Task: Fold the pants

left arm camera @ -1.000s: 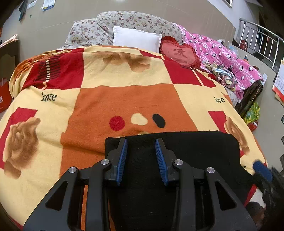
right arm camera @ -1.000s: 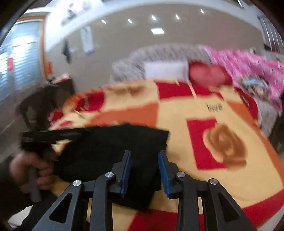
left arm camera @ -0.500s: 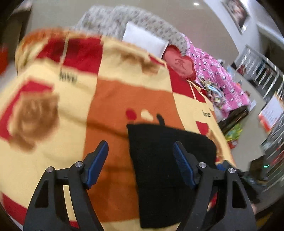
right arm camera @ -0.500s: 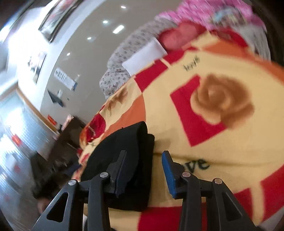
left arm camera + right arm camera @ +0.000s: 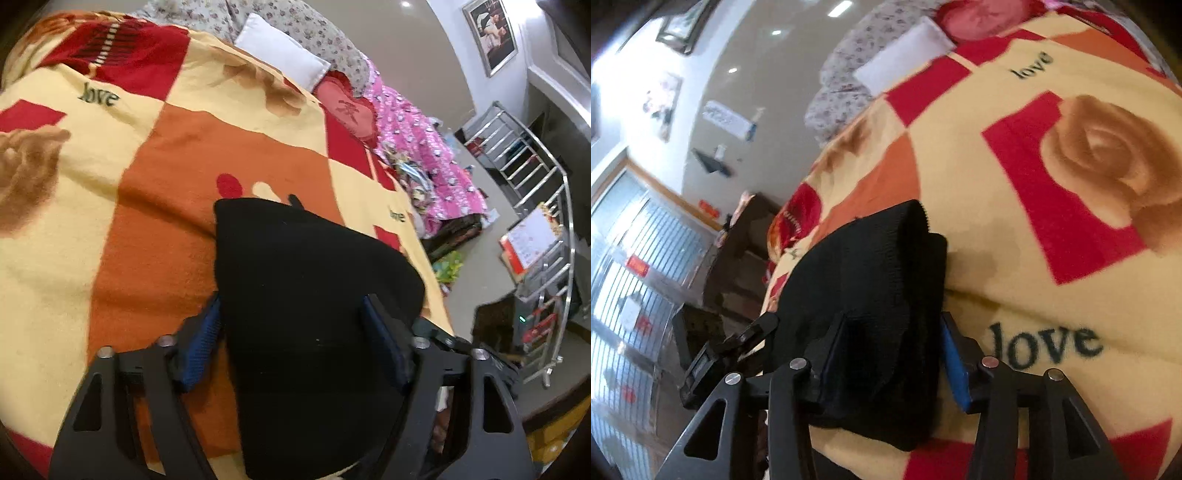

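— Where are the pants (image 5: pixel 306 302)?

— They lie folded in a black pile on the blanket (image 5: pixel 155 206), close to its near edge.

— What are our tools doing?

— Our left gripper (image 5: pixel 295 339) is spread wide, one finger on each side of the pile. Our right gripper (image 5: pixel 886 354) is spread around the pile's end too.

— How will the pants feel?

— Soft, floppy and light, we think. We should pinch the thick folded edge, all layers together, so nothing slips loose.
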